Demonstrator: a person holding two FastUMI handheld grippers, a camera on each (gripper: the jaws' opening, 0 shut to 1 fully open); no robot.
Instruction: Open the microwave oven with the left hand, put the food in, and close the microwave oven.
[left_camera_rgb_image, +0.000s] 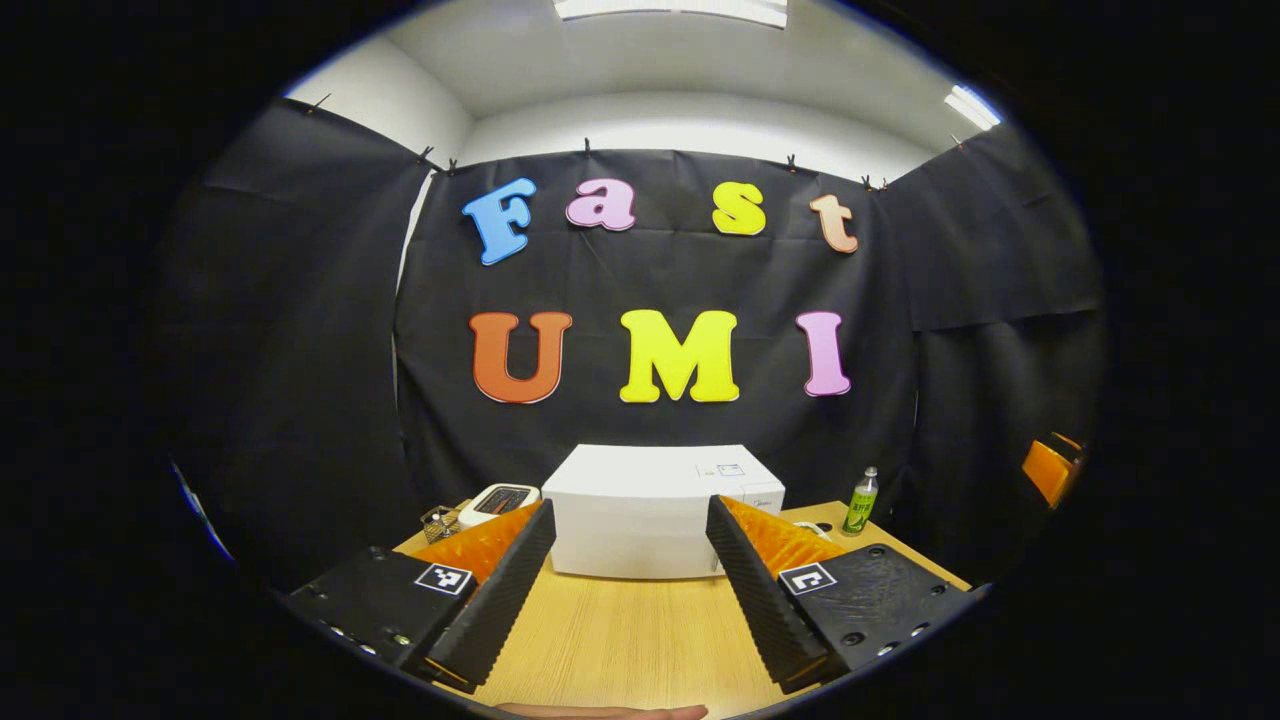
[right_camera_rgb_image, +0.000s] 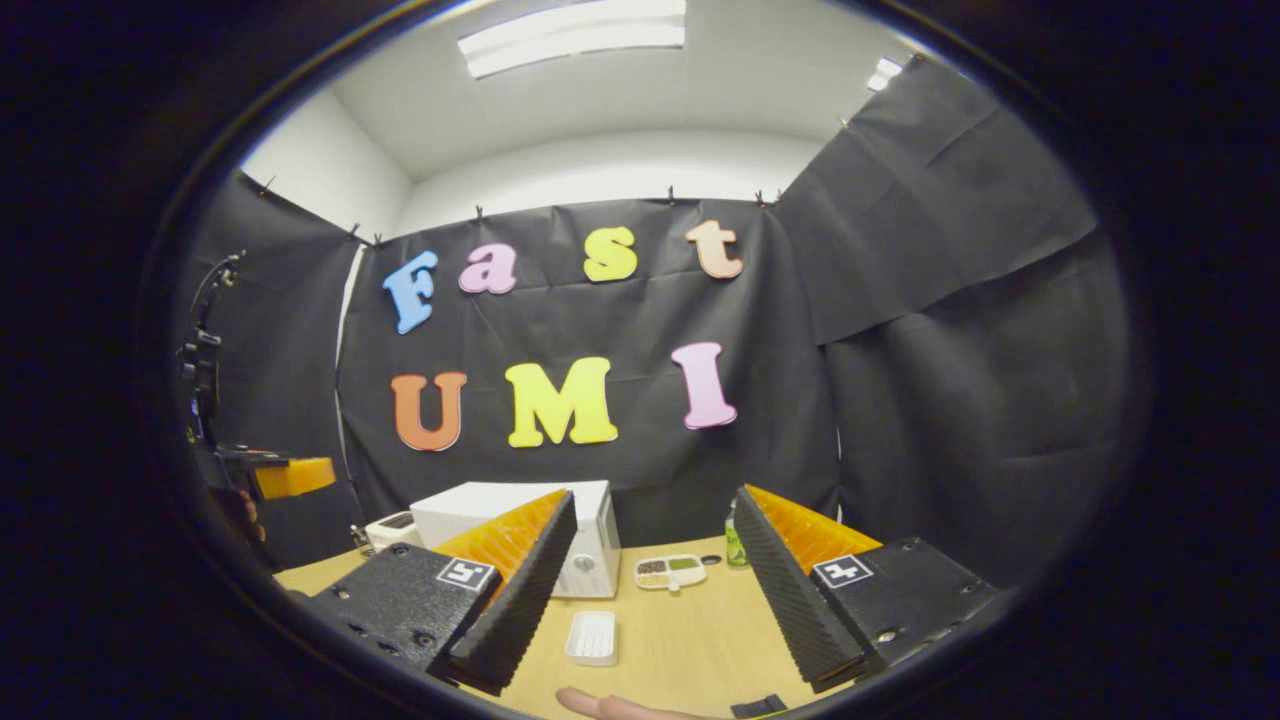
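Although both grippers frame the table (left_camera_rgb_image: 640, 630) well, much of the scene is cut off. From the left gripper view, the microwave (left_camera_rgb_image: 660, 510) sits near the table's far edge, straight ahead between the fingers; its lower corners are hidden behind the fingertips, and I cannot tell whether the face turned this way holds the door. From the right gripper view, the microwave (right_camera_rgb_image: 590, 545) is mostly screened by the near finger, leaving its top and right end with a dial-like detail too small to make out. Its long axis runs across the table, parallel to the back wall, and it looks closed.

A white food tray (right_camera_rgb_image: 592, 637) lies flat on the wood in front of the microwave, long axis pointing away from the camera, apart from everything. Behind it rests a small dish (right_camera_rgb_image: 670, 571) with compartments, contents hard to read. A green bottle (left_camera_rgb_image: 861, 501) stands upright right of the microwave; in the right gripper view it is half hidden behind a finger. A white appliance (left_camera_rgb_image: 497, 500) peeks out left of the microwave, partly covered.

The left gripper (left_camera_rgb_image: 632, 530) is spread wide, holding nothing. The right gripper (right_camera_rgb_image: 655, 525) is likewise wide apart and empty. A fingertip of the person's hand (right_camera_rgb_image: 610, 706) intrudes at the bottom edge.
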